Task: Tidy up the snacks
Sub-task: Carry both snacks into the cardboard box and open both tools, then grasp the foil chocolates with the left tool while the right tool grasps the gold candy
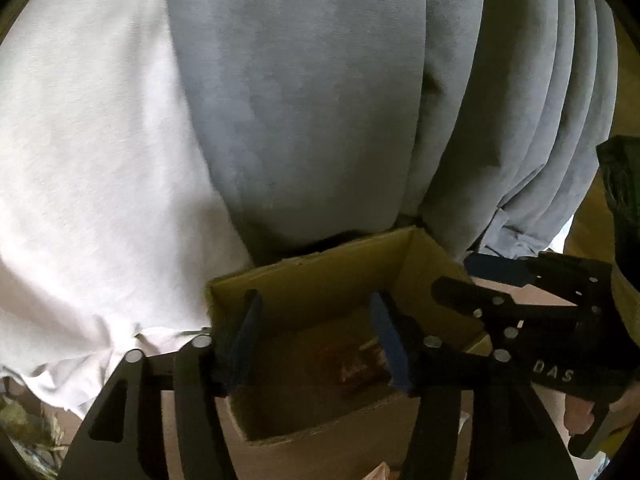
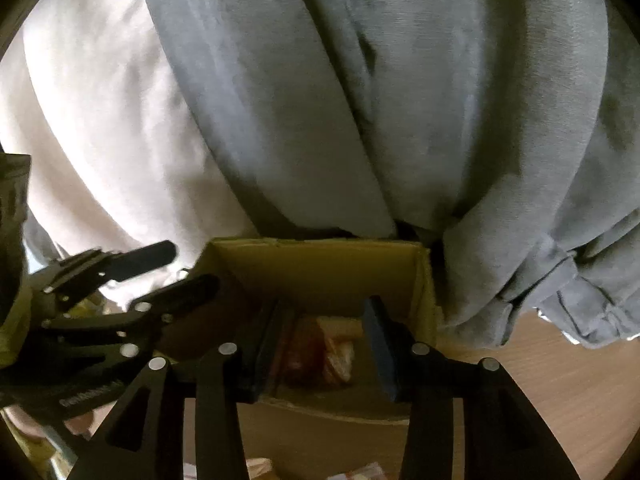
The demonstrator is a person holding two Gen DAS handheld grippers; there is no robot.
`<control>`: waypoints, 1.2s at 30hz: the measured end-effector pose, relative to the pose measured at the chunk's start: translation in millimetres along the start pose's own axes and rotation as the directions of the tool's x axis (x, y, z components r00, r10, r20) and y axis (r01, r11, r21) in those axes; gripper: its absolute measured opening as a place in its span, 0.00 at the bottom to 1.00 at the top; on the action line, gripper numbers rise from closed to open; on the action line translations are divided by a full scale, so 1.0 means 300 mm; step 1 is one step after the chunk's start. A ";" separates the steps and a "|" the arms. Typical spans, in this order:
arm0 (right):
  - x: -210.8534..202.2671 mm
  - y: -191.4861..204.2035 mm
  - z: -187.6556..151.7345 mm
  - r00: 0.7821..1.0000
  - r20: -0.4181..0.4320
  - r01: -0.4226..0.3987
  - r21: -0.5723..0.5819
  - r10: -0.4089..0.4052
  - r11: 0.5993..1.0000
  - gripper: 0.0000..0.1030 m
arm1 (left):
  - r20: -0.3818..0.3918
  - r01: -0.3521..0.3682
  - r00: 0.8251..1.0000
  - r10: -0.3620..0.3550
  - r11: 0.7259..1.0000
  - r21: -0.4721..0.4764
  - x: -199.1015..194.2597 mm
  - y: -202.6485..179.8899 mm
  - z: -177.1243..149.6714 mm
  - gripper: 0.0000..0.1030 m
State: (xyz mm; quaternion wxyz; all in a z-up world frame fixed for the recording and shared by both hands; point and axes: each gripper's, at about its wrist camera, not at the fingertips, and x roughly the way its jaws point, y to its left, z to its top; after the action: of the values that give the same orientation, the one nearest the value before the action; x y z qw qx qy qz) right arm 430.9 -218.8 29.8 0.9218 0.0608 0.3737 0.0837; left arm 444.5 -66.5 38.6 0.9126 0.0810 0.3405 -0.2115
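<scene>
Snacks (image 2: 320, 348) in box (image 1: 320, 272) | left tool (image 1: 316, 340) part-open, empty | right tool (image 2: 320, 344) part-open, empty

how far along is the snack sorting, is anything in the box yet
Done: a few snack packets already lie in the open cardboard box. In hand: nothing; the left gripper and right gripper both hover open over it. Left: more packets lie on the wooden floor in front of the box.
</scene>
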 end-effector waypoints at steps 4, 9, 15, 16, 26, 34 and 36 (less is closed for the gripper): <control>-0.035 0.011 -0.025 0.999 0.017 0.029 -0.014 -0.029 0.999 0.43 | 0.038 -0.055 0.998 0.054 0.998 0.012 -0.074 -0.009 -0.042 0.62; -0.131 0.058 -0.066 0.995 0.070 0.078 -0.055 -0.074 0.995 0.43 | 0.090 -0.117 0.989 0.114 0.992 0.038 -0.189 -0.027 -0.108 0.64; -0.251 0.112 -0.143 0.991 0.108 0.088 -0.076 -0.080 0.993 0.43 | 0.139 -0.140 0.982 0.128 0.987 0.082 -0.330 -0.069 -0.205 0.64; -0.268 0.121 -0.157 0.991 0.111 0.090 -0.082 -0.080 0.993 0.43 | 0.141 -0.138 0.982 0.125 0.987 0.084 -0.350 -0.074 -0.223 0.64; -0.374 0.185 -0.328 0.998 0.052 0.050 -0.092 -0.045 0.995 0.43 | 0.118 -0.088 0.990 0.072 0.987 0.137 -0.470 -0.147 -0.394 0.64; -0.379 0.215 -0.459 0.997 -0.022 0.077 -0.123 -0.080 0.989 0.43 | 0.032 -0.046 0.999 0.041 0.983 0.176 -0.453 -0.185 -0.528 0.64; -0.370 0.212 -0.493 0.995 -0.053 0.074 -0.124 -0.081 0.990 0.43 | 0.008 -0.042 0.999 0.041 0.981 0.187 -0.442 -0.191 -0.564 0.64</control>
State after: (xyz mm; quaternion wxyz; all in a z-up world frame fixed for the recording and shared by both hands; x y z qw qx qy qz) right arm 242.1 -171.3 10.7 0.9150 -0.0125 0.3967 0.0721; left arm 229.9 -24.6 -2.2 0.9058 0.1731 0.3157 -0.2236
